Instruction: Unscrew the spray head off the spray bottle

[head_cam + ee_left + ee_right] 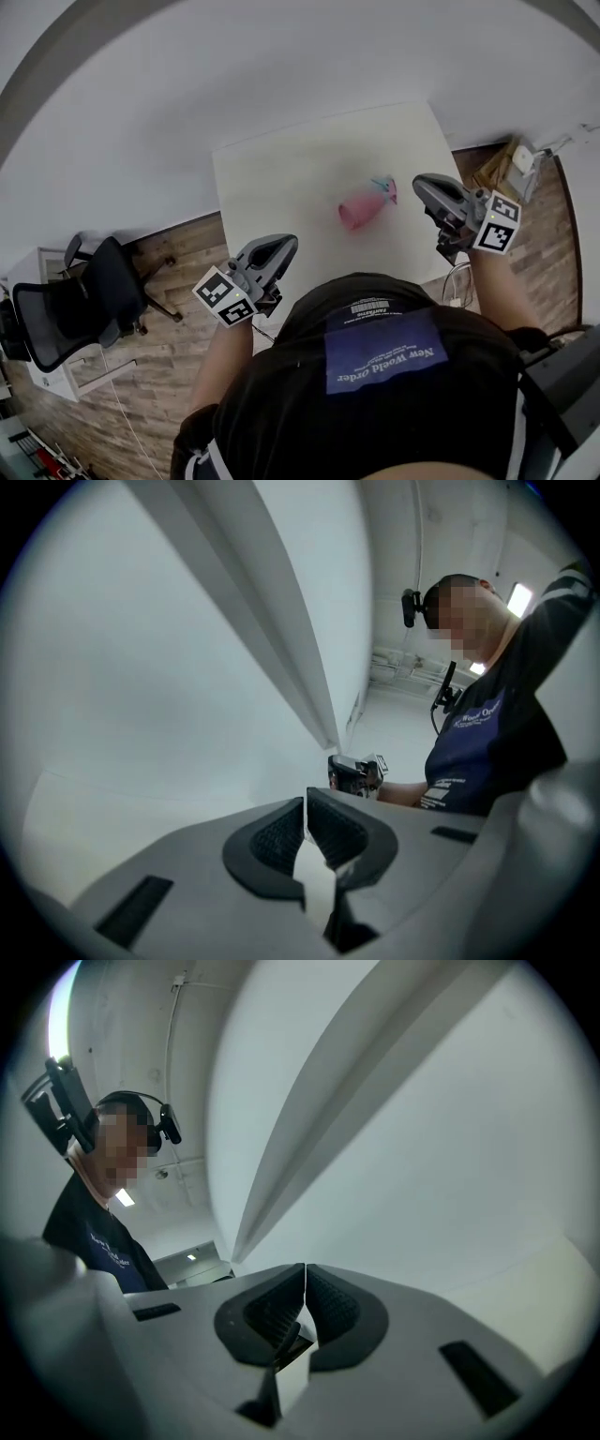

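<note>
In the head view a pink spray bottle (358, 211) lies on its side on the white table (281, 178). Its pale blue and pink spray head (384, 187) points to the far right. My right gripper (419, 180) hovers just right of the spray head, shut and holding nothing. My left gripper (289, 242) hangs at the table's near left edge, a good way from the bottle, also shut and empty. The left gripper view shows its jaws (306, 803) closed together, with the right gripper (356, 772) beyond them. In the right gripper view the jaws (305, 1274) meet too. Neither gripper view shows the bottle.
A black office chair (94, 300) stands on the wooden floor (178, 262) to the left. Boxes and clutter (511, 164) sit against the wall on the right, and a white wire object (457, 281) is near the table's right front. A white wall runs behind the table.
</note>
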`<action>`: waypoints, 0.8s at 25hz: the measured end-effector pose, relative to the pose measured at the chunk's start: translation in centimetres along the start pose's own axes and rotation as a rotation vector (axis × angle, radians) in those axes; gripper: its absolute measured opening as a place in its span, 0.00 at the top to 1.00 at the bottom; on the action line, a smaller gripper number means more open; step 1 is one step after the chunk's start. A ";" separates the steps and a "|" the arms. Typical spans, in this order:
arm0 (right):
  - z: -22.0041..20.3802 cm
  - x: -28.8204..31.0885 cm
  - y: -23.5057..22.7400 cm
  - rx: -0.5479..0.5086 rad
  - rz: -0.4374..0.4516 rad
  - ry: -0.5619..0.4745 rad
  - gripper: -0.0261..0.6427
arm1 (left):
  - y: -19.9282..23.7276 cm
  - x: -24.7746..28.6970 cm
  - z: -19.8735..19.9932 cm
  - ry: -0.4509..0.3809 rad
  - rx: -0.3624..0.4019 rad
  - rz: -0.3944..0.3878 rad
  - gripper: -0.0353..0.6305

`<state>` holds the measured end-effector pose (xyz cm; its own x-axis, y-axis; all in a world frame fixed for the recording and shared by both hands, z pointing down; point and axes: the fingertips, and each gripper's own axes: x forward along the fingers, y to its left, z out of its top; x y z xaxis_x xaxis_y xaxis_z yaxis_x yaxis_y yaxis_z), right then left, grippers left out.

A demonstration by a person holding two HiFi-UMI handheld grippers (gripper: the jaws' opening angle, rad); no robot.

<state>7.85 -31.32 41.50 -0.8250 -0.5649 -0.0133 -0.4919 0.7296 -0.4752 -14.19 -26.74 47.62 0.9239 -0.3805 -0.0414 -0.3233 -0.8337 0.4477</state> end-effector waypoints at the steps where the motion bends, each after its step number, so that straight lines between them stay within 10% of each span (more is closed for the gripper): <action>1: 0.2 0.6 0.0 0.001 -0.002 0.005 0.97 | 0.5 0.3 -0.3 0.018 -0.002 -0.015 0.94; 9: 1.7 0.5 -2.9 0.004 0.115 0.055 0.97 | 0.6 6.0 -1.4 0.051 -0.031 -0.019 0.76; 20: 0.7 -0.5 -4.1 -0.003 0.187 0.054 0.97 | 2.5 9.8 -9.0 0.315 0.211 0.027 0.18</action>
<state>10.50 -34.28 42.81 -0.9157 -0.3982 -0.0538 -0.3296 0.8209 -0.4663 -4.13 -28.93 56.42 0.9216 -0.2888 0.2592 -0.3528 -0.9017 0.2499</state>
